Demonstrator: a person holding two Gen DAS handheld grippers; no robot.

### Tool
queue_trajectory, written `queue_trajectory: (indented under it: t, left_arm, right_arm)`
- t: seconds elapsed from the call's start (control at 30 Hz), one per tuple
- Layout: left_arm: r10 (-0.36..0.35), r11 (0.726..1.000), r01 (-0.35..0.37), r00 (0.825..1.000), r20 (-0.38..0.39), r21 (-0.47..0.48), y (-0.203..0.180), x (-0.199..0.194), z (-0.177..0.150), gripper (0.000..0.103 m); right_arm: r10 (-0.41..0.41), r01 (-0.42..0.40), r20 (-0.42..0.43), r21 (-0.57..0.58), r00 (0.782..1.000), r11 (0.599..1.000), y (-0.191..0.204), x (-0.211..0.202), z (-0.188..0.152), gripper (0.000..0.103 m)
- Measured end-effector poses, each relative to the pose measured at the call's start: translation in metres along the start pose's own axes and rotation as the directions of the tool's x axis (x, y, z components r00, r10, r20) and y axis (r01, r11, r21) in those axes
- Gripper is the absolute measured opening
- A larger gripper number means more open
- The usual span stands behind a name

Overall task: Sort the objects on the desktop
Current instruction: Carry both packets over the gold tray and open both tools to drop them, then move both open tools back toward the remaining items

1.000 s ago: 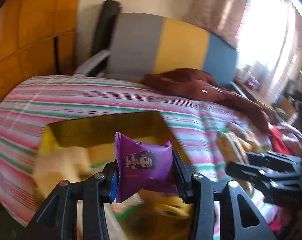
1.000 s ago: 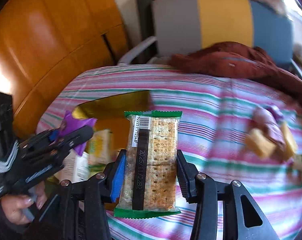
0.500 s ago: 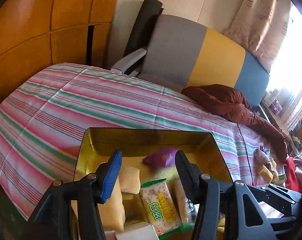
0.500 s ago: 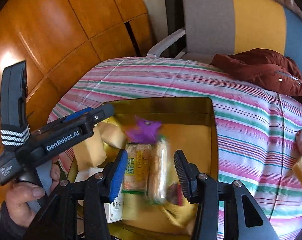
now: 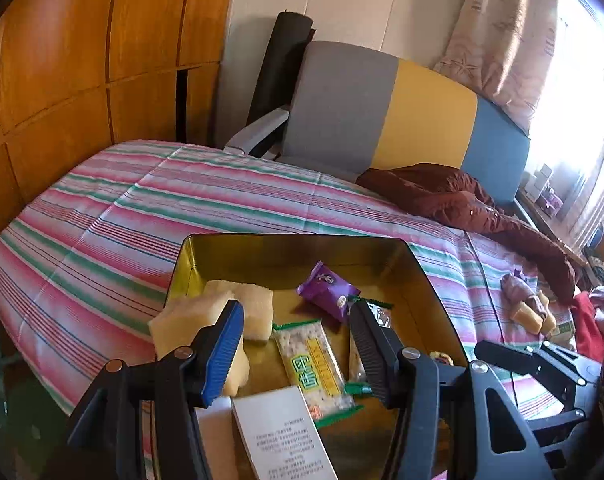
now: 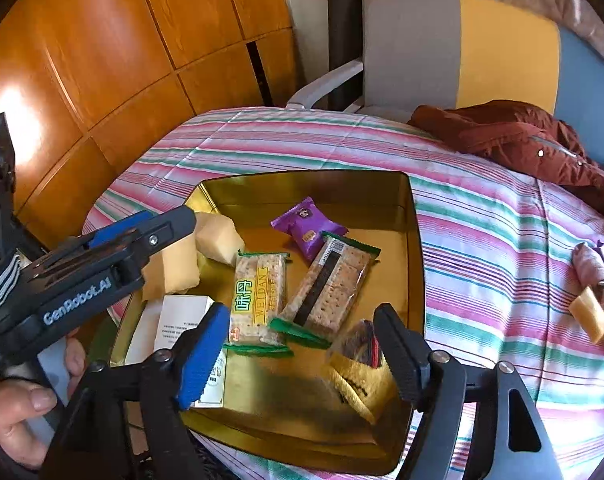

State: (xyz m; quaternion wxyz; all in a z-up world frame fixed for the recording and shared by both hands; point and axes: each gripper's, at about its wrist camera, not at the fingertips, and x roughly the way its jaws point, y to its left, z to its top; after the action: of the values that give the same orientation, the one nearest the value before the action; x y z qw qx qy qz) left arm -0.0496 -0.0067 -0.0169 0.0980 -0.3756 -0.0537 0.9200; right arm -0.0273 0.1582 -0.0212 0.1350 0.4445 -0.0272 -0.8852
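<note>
Released from the left claw [image 5: 295, 334]: small purple foil snack packet [image 6: 306, 227], now lying in the gold metal tin [image 6: 416, 264] near its far wall. Dropped from the right claw [image 6: 302, 344]: green-edged clear cracker packet with barcode strip [image 6: 330, 286], now flat in the tin, overlapping the purple packet's near edge. Both claws spread wide with nothing between the pads, hovering above the tin.
</note>
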Motion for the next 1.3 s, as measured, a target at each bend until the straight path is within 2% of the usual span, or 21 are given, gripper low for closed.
queue_trajectory:
  t: [0.2,0.7,0.93,1.3]
  left_arm:
    - [0.026,0.999,-0.027,0.999,0.023,0.038,-0.009,-0.017,-0.011,0.056]
    - [0.06,0.992,-0.064,0.997,0.039,0.111,-0.029,-0.032,-0.027,0.056]
    - [0.065,0.984,-0.07,0.997,0.038,0.166,-0.045,-0.032,-0.031,0.056]
    - [0.027,0.966,-0.036,0.999,0.04,0.255,-0.078,-0.033,-0.032,0.056]
  right_arm:
    - [-0.04,0.041,0.033,-0.029,0.999,0.999,0.006,-0.009,-0.009,0.086]
    - [-0.097,0.095,0.069,0.022,0.993,0.995,-0.016,-0.027,-0.023,0.09]
    - [-0.141,0.137,0.064,0.062,0.988,0.989,-0.04,-0.033,-0.028,0.09]
    - [-0.229,0.22,0.055,0.145,0.972,0.965,-0.094,-0.051,-0.038,0.092]
